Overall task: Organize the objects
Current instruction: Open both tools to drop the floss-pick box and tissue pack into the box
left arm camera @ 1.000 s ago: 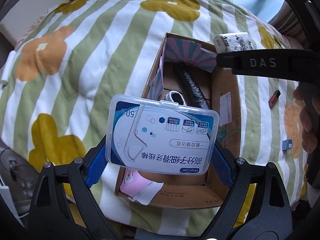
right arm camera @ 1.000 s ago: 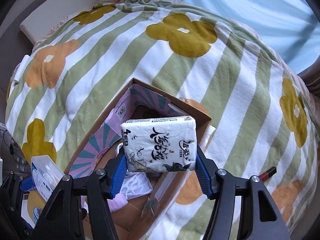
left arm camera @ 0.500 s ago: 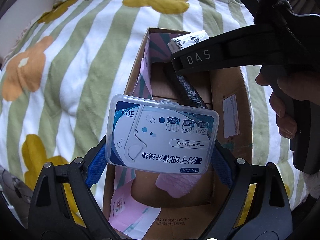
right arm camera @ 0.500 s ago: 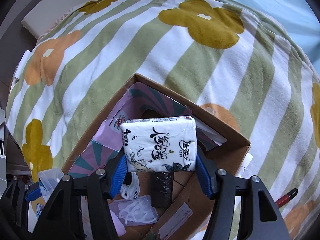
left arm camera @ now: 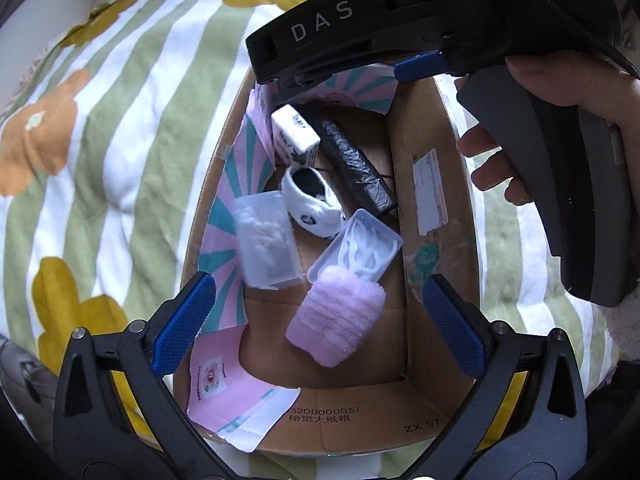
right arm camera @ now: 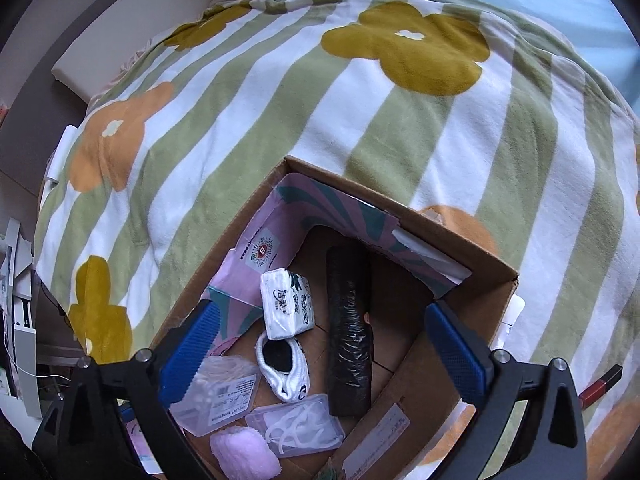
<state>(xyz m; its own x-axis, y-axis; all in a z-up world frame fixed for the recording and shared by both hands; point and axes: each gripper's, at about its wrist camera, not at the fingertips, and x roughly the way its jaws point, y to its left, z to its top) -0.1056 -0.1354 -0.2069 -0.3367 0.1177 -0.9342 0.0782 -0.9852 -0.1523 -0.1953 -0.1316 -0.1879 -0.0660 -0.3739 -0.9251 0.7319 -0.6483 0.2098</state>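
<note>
An open cardboard box [left arm camera: 400, 412] sits on a striped flower blanket [right arm camera: 280, 100]. Inside it lie a clear floss-pick box [left arm camera: 266, 240], a white tissue pack [left arm camera: 294, 140], a black roll [left arm camera: 352, 164], a white knitted bootie [left arm camera: 312, 204], a second clear case [left arm camera: 358, 246] and a pink fluffy piece [left arm camera: 336, 320]. My left gripper [left arm camera: 320, 320] hangs open and empty above the box's near end. My right gripper [right arm camera: 324, 348] is also open and empty above the box, with the tissue pack [right arm camera: 286, 304] and the floss-pick box [right arm camera: 218, 392] below it.
A hand [left arm camera: 560, 92] holds the right gripper's handle over the box's right side, close to my left gripper. A red lipstick [right arm camera: 600, 384] lies on the blanket right of the box [right arm camera: 472, 288]. White furniture stands beyond the blanket's left edge.
Both grippers opened. The floss-pick box left the left gripper and the tissue pack left the right gripper; both now lie in the box. The right gripper moved further over the box.
</note>
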